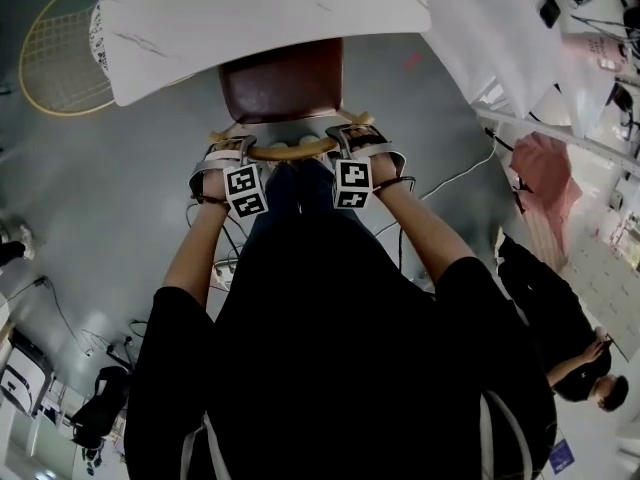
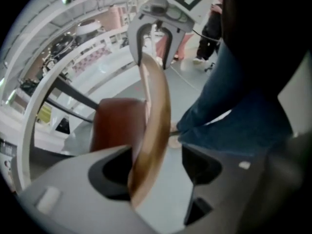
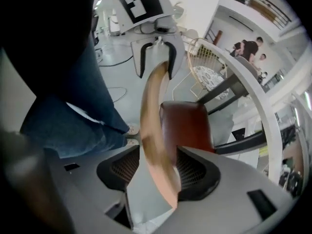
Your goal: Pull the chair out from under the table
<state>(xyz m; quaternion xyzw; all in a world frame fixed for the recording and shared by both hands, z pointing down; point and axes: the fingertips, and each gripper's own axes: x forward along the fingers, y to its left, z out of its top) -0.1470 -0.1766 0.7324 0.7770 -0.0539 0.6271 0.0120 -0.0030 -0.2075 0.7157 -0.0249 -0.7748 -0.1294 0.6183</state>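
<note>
A chair with a brown seat [image 1: 283, 78] stands tucked under the white marble table [image 1: 250, 8]. Its curved wooden back rail [image 1: 290, 150] faces me. My left gripper [image 1: 232, 158] and right gripper [image 1: 352, 146] both point down and straddle that rail, side by side. In the left gripper view the rail [image 2: 153, 121] runs between the jaws of the left gripper [image 2: 156, 172], close to the left pad, with a gap on the right. In the right gripper view the rail [image 3: 155, 130] lies between the wide jaws of the right gripper [image 3: 158, 172], not squeezed.
My legs in blue jeans [image 2: 229, 111] stand right behind the chair. A yellow wire chair [image 1: 60, 53] sits at the far left. Cables [image 1: 440, 193] trail across the grey floor to the right. A person in black [image 1: 560, 338] stands at the right edge, near a pink cloth [image 1: 545, 173].
</note>
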